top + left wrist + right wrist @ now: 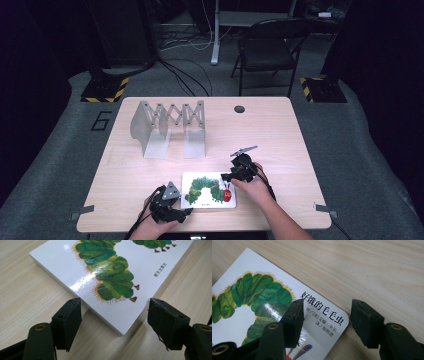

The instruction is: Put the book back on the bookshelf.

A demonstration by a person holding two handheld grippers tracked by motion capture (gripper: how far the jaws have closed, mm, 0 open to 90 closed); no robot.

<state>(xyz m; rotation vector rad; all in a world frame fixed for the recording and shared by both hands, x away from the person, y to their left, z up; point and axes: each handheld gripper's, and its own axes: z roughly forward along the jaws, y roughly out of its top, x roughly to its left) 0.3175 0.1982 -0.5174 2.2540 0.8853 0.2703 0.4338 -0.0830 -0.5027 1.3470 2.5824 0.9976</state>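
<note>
A picture book (209,190) with a green caterpillar on its white cover is seen lying flat on the wooden table (270,130), close to the near edge and between the two grippers. In the high view the left gripper (184,212) is held at the book's near left corner and the right gripper (226,177) at its far right corner, each in a hand of the person, whose forearms enter from the bottom.

In the left gripper view the left gripper (115,315) is shown with its jaws spread wide. The book (105,267) is seen with one corner pointing down into the gap between them; one jaw stands beside the book's page edge and the other beside the adjoining edge. Whether either pad touches the book cannot be told.

In the right gripper view the right gripper (325,315) is likewise shown with its jaws parted. One jaw is placed over the cover of the book (257,297), next to the printed Chinese title, while the other stands over bare table just past the rounded corner, so that the corner is straddled. Nothing is clamped by either gripper.

Farther back on the table, well apart from the book, a grey metal expanding book rack (167,127) is seen standing upright, its dividers joined by a scissor lattice along the top. No book is held in its slots.
</note>
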